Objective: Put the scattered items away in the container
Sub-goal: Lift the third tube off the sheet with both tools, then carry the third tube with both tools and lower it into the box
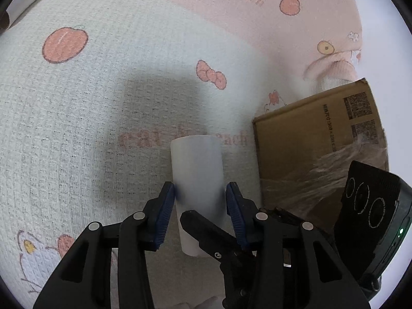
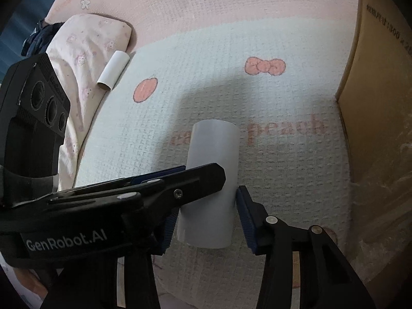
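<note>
While both fingers (image 1: 168, 200) straddle white tube (image 1: 197, 175) | left pads touching.

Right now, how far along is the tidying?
Done: nothing shown; the inside of the box is out of view. In hand: the left gripper and right gripper both straddle one tube on the blanket beside the box; whether the pads press is unclear. Left: boxing that tube, then the second tube by the pillow.

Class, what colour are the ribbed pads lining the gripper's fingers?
Dark blue pads on black fingers; the left wrist view shows them best.
</note>
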